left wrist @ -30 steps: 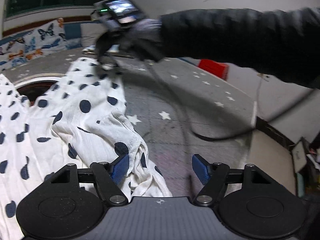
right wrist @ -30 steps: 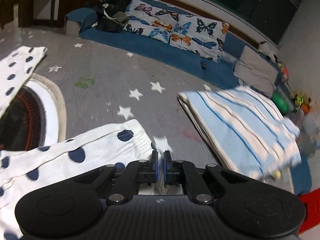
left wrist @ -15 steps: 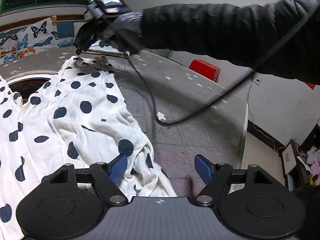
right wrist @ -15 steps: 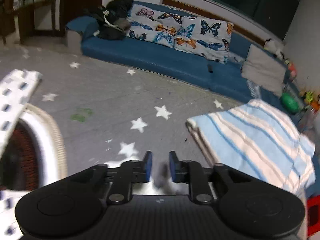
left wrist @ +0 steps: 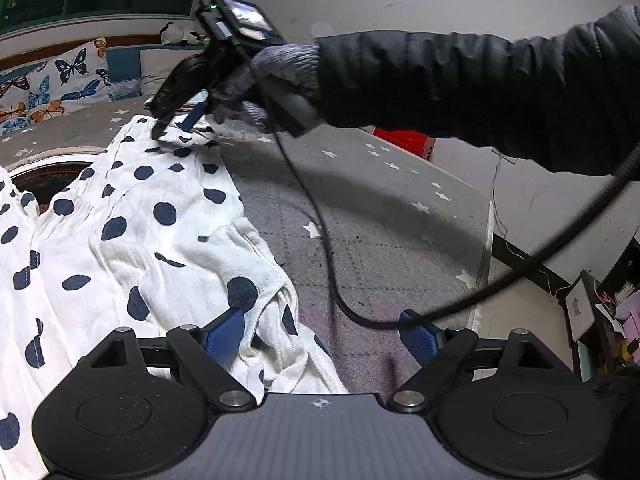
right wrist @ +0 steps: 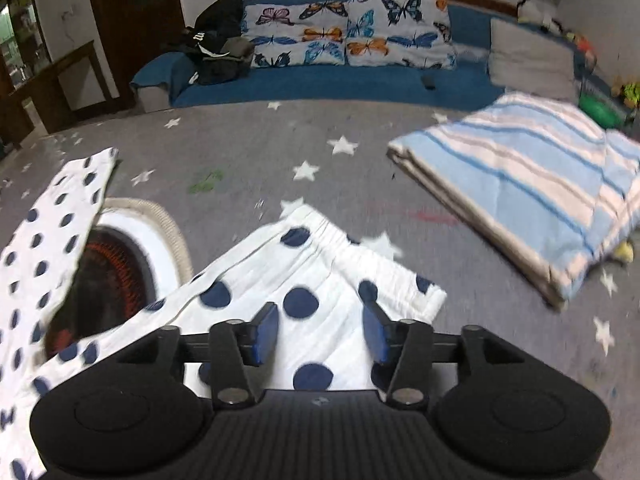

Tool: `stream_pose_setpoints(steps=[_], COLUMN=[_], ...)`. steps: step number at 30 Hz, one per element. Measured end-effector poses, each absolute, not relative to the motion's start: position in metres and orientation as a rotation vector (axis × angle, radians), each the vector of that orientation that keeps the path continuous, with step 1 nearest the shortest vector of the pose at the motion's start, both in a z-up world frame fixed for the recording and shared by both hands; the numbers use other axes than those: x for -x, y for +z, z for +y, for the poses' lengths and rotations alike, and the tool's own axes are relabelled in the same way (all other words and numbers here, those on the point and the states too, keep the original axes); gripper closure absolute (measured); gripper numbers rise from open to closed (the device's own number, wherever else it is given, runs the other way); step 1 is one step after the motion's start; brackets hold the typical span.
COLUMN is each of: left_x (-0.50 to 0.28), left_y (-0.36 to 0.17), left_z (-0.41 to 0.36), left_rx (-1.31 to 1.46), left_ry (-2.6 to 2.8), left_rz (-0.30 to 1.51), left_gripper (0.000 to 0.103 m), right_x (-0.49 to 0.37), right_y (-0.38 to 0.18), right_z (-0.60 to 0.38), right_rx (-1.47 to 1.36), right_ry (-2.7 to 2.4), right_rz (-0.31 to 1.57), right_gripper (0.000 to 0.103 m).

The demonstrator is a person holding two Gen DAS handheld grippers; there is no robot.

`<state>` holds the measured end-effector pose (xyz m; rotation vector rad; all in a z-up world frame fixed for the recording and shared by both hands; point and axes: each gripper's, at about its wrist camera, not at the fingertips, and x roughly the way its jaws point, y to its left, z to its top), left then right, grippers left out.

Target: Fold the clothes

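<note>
Left wrist view: a white garment with dark polka dots (left wrist: 132,216) lies spread across a grey star-patterned carpet (left wrist: 360,208), its near edge bunched just ahead of the left gripper (left wrist: 320,334), whose blue-padded jaws are opening wide, the left pad at the cloth's edge but not pinching it. Farther along, a gloved hand (left wrist: 280,76) in a dark sleeve (left wrist: 460,88) lowers the right gripper (left wrist: 180,118) onto the garment's far end, a black cable (left wrist: 332,248) trailing from it. Seen from the right wrist, that gripper's jaws are opening over the dotted cloth (right wrist: 312,280), with the fabric below them and not clamped. A folded blue striped blanket (right wrist: 528,184) lies well apart on the carpet, before a blue sofa (right wrist: 340,80) with butterfly cushions (right wrist: 348,32).
</note>
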<state>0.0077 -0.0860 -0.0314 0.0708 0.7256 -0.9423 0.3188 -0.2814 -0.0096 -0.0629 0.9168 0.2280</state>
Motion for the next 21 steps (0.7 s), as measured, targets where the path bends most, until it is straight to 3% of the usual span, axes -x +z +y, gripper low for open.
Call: stream_pose_setpoints(steps=[10, 21], left_x=[-0.006, 0.0], left_y=[-0.033, -0.027], left_z=[-0.09, -0.088], left_rx=[-0.058, -0.041], left_ry=[-0.954, -0.89], left_rz=[0.72, 0.712], left_gripper=[0.011, 0.007], right_x=[-0.357, -0.312], right_y=[-0.018, 0.01], right_z=[-0.266, -0.267], right_rx=[0.109, 0.12], right_ry=[0.248, 0.363], right_rz=[0.831, 0.836], right_gripper=[0.031, 0.031])
